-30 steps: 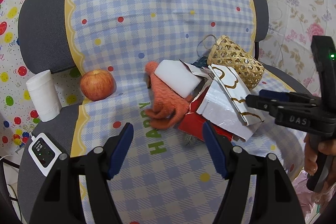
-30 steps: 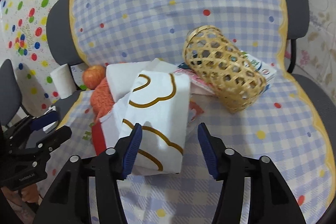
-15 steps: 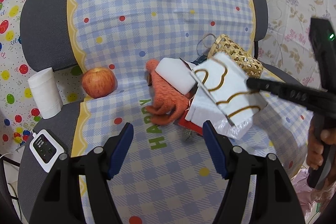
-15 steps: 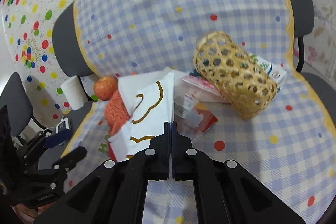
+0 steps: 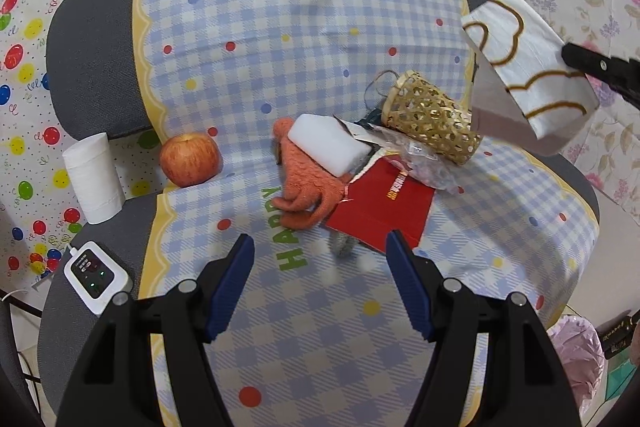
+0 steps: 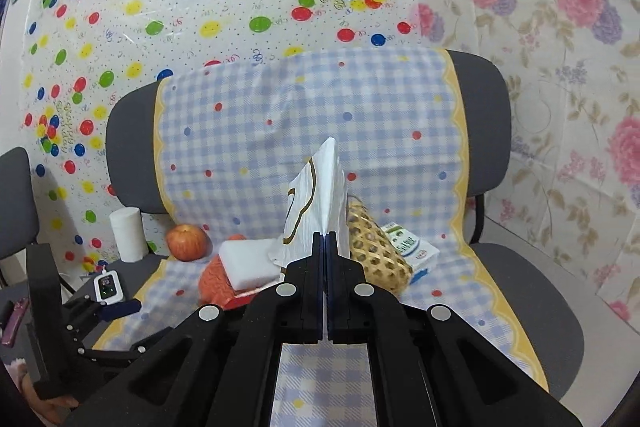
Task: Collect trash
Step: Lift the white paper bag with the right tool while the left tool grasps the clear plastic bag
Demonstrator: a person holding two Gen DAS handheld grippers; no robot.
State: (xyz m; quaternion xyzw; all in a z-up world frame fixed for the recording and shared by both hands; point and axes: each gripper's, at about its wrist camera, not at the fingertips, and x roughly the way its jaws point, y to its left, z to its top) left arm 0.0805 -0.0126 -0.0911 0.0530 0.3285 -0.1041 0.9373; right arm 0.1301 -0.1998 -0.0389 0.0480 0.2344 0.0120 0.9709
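Observation:
My right gripper (image 6: 324,239) is shut on a white wrapper with gold cloud outlines (image 6: 316,203) and holds it high above the chair seat; the wrapper also shows at the upper right of the left wrist view (image 5: 524,67). My left gripper (image 5: 320,255) is open and empty, hovering over the checked seat cover (image 5: 320,327) just short of the pile. The pile holds a red packet (image 5: 384,203), a clear crumpled wrapper (image 5: 424,163), a white foam block (image 5: 328,143) and an orange plush toy (image 5: 304,187).
A woven bamboo basket (image 5: 428,123) lies on its side behind the pile, with a milk carton (image 6: 408,247) beside it. An apple (image 5: 190,159), a paper roll (image 5: 92,179) and a white timer device (image 5: 96,271) sit at the left. A pink bag (image 5: 576,359) hangs at lower right.
My right gripper closed on the white cloud-print wrapper and lifted it up and right off the pile, uncovering the red packet. The left gripper stayed open and drew back slightly.

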